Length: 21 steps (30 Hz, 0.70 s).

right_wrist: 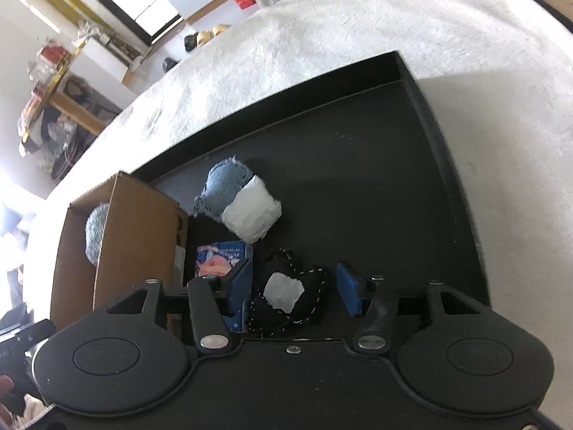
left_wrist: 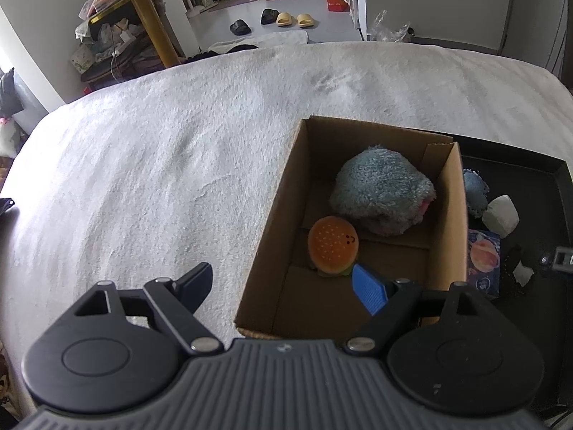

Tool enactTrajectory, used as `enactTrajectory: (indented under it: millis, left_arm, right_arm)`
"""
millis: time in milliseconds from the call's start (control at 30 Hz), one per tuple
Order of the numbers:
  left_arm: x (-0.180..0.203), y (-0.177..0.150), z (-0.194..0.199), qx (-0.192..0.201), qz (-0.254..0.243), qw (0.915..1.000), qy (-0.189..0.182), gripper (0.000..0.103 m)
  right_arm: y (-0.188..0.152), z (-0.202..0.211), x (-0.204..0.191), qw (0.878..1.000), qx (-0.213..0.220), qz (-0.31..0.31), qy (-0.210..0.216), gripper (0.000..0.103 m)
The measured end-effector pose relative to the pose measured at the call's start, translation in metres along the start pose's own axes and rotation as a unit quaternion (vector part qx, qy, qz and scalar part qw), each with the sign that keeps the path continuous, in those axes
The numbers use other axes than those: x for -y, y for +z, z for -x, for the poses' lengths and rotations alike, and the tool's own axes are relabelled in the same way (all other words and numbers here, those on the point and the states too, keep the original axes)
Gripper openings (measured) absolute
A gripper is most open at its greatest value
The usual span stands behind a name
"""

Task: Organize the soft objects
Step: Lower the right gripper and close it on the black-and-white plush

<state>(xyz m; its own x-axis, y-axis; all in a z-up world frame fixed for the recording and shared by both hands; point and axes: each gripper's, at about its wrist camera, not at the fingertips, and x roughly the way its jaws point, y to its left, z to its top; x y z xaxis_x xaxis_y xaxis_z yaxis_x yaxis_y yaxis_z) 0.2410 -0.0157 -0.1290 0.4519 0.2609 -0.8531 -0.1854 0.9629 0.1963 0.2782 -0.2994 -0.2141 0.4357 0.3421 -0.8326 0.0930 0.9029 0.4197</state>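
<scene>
My right claw is spread wide w/ the black stitched pouch sitting between the fingers, pads not touching it yet as far as I can tell. So the step in hand looks like the grab: one more soft item out of the black tray and into the cardboard box.

In the right wrist view, the white pouch is at approx 11 o'clock from the black one, leaning on the denim pouch just beyond it. A blue printed packet stands at 9 o'clock, just beside my left-hand pad and next to the box wall.

My left claw is also spread, empty, hovering over the box's near edge. Inside the box: burger plush at 12 o'clock just past my fingertips, grey-blue fluffy plush at 1 o'clock behind it, the two touching or nearly so.

Next move, I reckon: squeeze on the black pouch at its middle, lift straight up to clear the packet, then swing toward 9 o'clock over the box wall. Free floor inside is on the near side, so drop there.
</scene>
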Motion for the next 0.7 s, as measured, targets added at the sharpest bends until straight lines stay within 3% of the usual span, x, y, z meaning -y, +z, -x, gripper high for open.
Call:
enactTrajectory:
  millis: [333,367,400,433,700]
  left_arm:
    - [-0.004,0.000,-0.021,-0.018,0.007,0.9998,-0.004,0.084]
    - [-0.004,-0.001,-0.021,-0.019,0.007,0.9998,-0.003,0.084]
    - [-0.004,-0.001,-0.021,-0.019,0.007,0.9998,-0.003,0.084]
    - [-0.005,-0.001,-0.021,-0.018,0.007,0.9998,-0.004,0.084]
    - [-0.010,-0.005,-0.009,-0.011,0.014,0.9998,-0.007,0.084]
  right_arm:
    - [-0.010,-0.021,-0.021,0.997,-0.011,0.064,-0.034,0.052]
    - [-0.010,-0.021,-0.021,0.997,-0.010,0.066,-0.036,0.050]
    - [-0.010,-0.020,-0.022,0.997,-0.008,0.067,-0.039,0.037]
    - [-0.010,-0.020,-0.022,0.997,-0.010,0.068,-0.037,0.032]
    - [-0.012,-0.001,-0.021,0.997,0.010,0.072,-0.037,0.026]
